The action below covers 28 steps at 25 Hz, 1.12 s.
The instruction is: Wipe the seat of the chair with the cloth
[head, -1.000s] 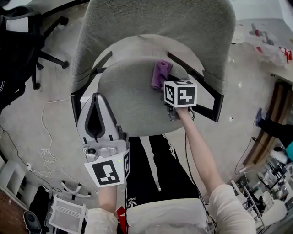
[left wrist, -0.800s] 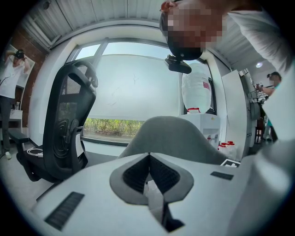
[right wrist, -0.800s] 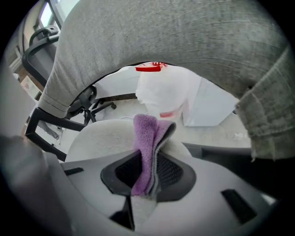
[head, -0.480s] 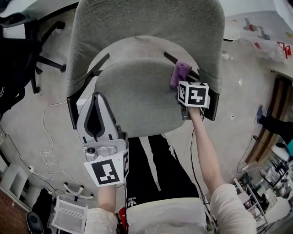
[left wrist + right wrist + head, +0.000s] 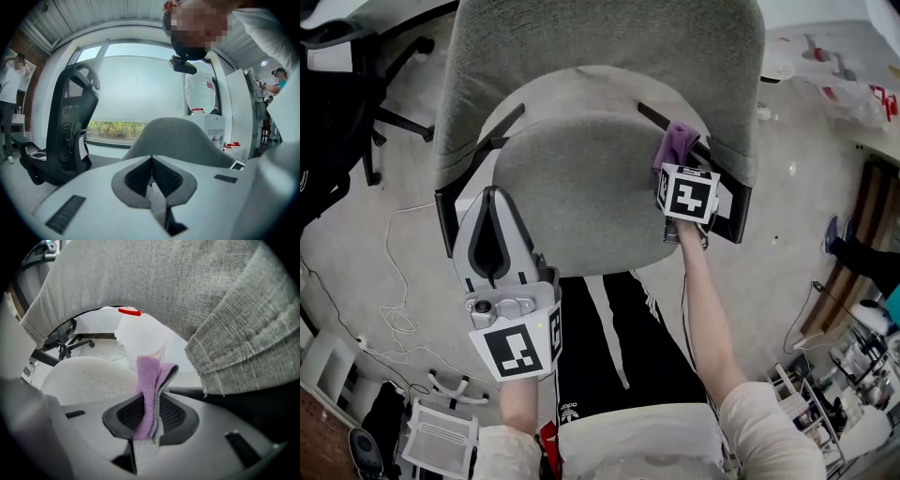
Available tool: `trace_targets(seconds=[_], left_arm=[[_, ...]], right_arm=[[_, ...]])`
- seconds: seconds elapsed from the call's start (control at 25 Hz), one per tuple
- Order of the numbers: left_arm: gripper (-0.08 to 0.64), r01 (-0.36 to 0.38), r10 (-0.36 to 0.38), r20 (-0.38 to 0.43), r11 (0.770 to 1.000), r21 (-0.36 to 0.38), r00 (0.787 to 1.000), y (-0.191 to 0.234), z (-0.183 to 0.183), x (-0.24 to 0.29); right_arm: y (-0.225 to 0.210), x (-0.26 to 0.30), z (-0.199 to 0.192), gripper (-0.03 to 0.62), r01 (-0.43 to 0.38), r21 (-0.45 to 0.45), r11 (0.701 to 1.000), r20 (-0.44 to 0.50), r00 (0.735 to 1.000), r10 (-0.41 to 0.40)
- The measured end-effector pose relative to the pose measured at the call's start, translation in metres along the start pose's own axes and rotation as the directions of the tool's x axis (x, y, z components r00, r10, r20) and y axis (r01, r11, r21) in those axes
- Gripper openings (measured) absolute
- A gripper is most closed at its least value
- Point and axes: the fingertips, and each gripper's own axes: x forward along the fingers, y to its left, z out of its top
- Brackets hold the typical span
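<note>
A grey fabric chair fills the head view, its round seat (image 5: 572, 187) in front of me and its backrest (image 5: 600, 56) beyond. My right gripper (image 5: 679, 164) is shut on a purple cloth (image 5: 675, 146) at the seat's right edge, by the black armrest (image 5: 722, 202). In the right gripper view the cloth (image 5: 151, 390) sticks up folded between the jaws, with the seat (image 5: 89, 378) at left and the backrest (image 5: 187, 296) above. My left gripper (image 5: 495, 230) is shut with nothing in it, held at the seat's front left corner. The left gripper (image 5: 151, 161) points up toward the backrest (image 5: 176, 140).
A black office chair (image 5: 347, 94) stands at the left, also tall in the left gripper view as the black chair (image 5: 70, 126). White cables (image 5: 394, 309) lie on the floor at left. Shelving and clutter (image 5: 853, 356) line the right side. My legs in black trousers (image 5: 609, 337) are under the seat's front edge.
The right gripper carried the cloth from the back middle of the seat out to its right edge by the armrest, then drew slightly back. The left gripper stayed put.
</note>
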Motion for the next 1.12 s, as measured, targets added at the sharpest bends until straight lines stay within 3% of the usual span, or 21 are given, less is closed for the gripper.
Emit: trace_targets(seconds=[0.16,0.24,0.36,0.44,0.56,0.64,0.8,0.92,1.12], left_arm=[[0.012,-0.027,0.027,0.003,1.0,-0.009,1.0,0.008,0.002,-0.006],[0.012,-0.044,0.044,0.009,0.999,-0.014,0.999,0.015,0.005,-0.009],[0.012,-0.062,0.063,0.015,0.998,-0.018,0.998,0.025,0.01,-0.016],[0.012,-0.073,0.074,0.022,0.997,-0.019,0.997,0.034,0.015,-0.022],[0.012,-0.091,0.092,0.027,0.996,-0.02,0.995,0.048,0.02,-0.033],[0.012,-0.103,0.104,0.032,0.994,-0.023,0.994,0.056,0.023,-0.037],[0.012,-0.121,0.123,0.04,0.992,-0.04,0.992,0.071,0.025,-0.045],[0.012,-0.132,0.133,0.034,0.991,-0.038,0.99,0.082,0.023,-0.048],[0.012,-0.142,0.143,0.022,0.989,-0.051,0.989,0.09,0.015,-0.054]], right_arm=[[0.015,-0.022,0.014,0.089,-0.03,0.046,0.998,0.077,0.997,0.026],[0.038,-0.042,0.028,0.089,-0.104,0.053,0.993,0.147,0.985,0.095],[0.094,-0.07,0.039,0.089,-0.263,0.037,0.964,0.217,0.944,0.249],[0.14,-0.081,0.036,0.089,-0.389,0.05,0.92,0.221,0.903,0.37],[0.215,-0.087,0.017,0.089,-0.571,0.118,0.812,0.171,0.818,0.55],[0.258,-0.087,0.003,0.089,-0.641,0.15,0.753,0.122,0.767,0.629],[0.315,-0.081,-0.027,0.089,-0.684,0.132,0.718,0.017,0.726,0.688],[0.342,-0.075,-0.044,0.089,-0.691,0.121,0.712,-0.034,0.714,0.699],[0.37,-0.071,-0.065,0.089,-0.706,0.025,0.707,-0.105,0.702,0.704]])
